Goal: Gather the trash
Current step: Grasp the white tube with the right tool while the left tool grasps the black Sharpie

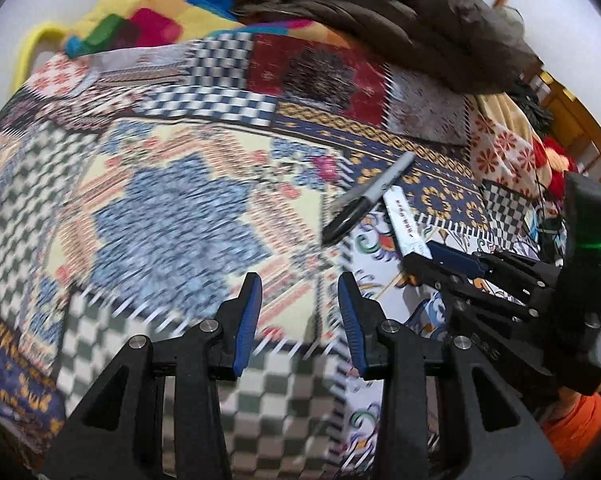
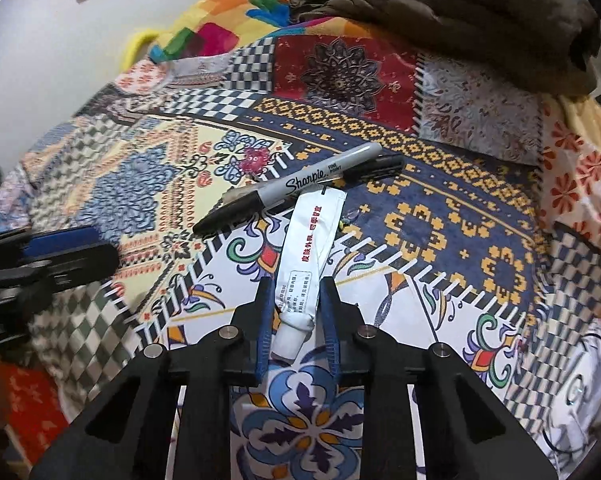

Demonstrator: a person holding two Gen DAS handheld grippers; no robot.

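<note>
Looked steeply down from each wrist, close over patchwork bedspread (image 1: 172, 208); shared marker (image 1: 370, 196), white tube (image 2: 312, 248), brown jacket (image 2: 460, 12).

Both grippers, left gripper (image 1: 299, 292) and right gripper (image 2: 296, 298), have matte black angular frames, ribbed blue finger pads (image 1: 246, 320) and round silver screws.

We see even, soft indoor light with weak shadows. Our left wrist view smears the patchwork patterned bedspread (image 1: 172, 208) with motion blur; the right wrist view is sharp. Both bow strongly and darken at their round edges.
</note>
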